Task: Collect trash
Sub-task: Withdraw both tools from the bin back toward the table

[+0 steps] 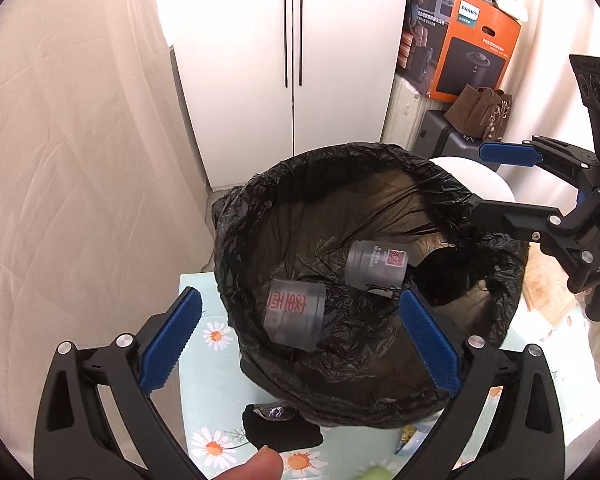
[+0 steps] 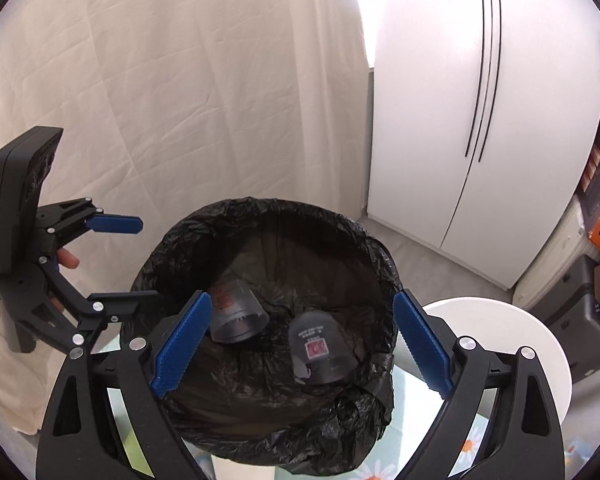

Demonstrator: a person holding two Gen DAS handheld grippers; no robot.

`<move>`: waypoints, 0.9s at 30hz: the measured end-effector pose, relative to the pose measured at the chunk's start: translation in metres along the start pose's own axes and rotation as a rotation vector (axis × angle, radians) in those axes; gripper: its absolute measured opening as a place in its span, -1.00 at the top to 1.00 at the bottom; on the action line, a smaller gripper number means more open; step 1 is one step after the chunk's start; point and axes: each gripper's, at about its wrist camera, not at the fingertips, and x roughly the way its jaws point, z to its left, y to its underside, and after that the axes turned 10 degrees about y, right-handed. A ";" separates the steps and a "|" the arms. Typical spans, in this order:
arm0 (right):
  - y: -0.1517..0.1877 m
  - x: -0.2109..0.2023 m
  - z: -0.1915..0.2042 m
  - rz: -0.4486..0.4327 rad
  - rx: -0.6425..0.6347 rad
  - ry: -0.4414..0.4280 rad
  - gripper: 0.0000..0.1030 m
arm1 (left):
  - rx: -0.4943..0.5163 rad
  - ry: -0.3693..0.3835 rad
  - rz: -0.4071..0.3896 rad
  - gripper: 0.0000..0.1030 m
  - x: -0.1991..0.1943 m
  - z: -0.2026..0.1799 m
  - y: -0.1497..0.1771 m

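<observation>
Both grippers, left [image 1: 300, 340] and right [image 2: 302, 344], are hovering wide open and empty over the bin [image 1: 340, 168]; two cups [image 1: 294, 314] are lying tipped inside, directly below the fingers.

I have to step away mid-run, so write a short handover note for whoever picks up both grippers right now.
Left hand-held gripper: open, empty, over the near rim of the bin.
Right hand-held gripper: open, empty, over the same bin.
Black bin bag lines the bin, on the daisy-print cloth.
Done: two translucent grey cups lie inside the bag.
Left: a black scrap with a crumpled wrapper on the cloth beside the bin, plus a small packet at its base.
</observation>
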 end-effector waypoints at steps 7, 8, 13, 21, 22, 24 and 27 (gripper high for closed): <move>0.011 -0.044 0.016 -0.009 0.023 0.036 -0.72 | -0.005 -0.059 0.005 -0.88 -0.053 -0.014 0.025; 0.013 -0.050 0.018 -0.011 0.026 0.042 -0.72 | 0.004 -0.078 0.008 -0.88 -0.060 -0.018 0.029; 0.025 -0.076 0.033 -0.019 0.050 0.038 -0.73 | 0.024 -0.121 0.032 -0.88 -0.088 -0.037 0.050; 0.046 -0.110 0.054 -0.006 0.033 0.056 -0.73 | 0.027 -0.121 0.028 -0.88 -0.125 -0.060 0.088; 0.049 -0.112 0.055 -0.003 0.033 0.058 -0.73 | 0.020 -0.120 0.031 -0.88 -0.127 -0.061 0.093; 0.056 -0.116 0.058 0.006 0.033 0.063 -0.73 | 0.008 -0.122 0.040 -0.88 -0.131 -0.062 0.102; 0.066 -0.123 0.060 0.021 0.035 0.073 -0.73 | -0.004 -0.147 0.058 -0.88 -0.135 -0.064 0.116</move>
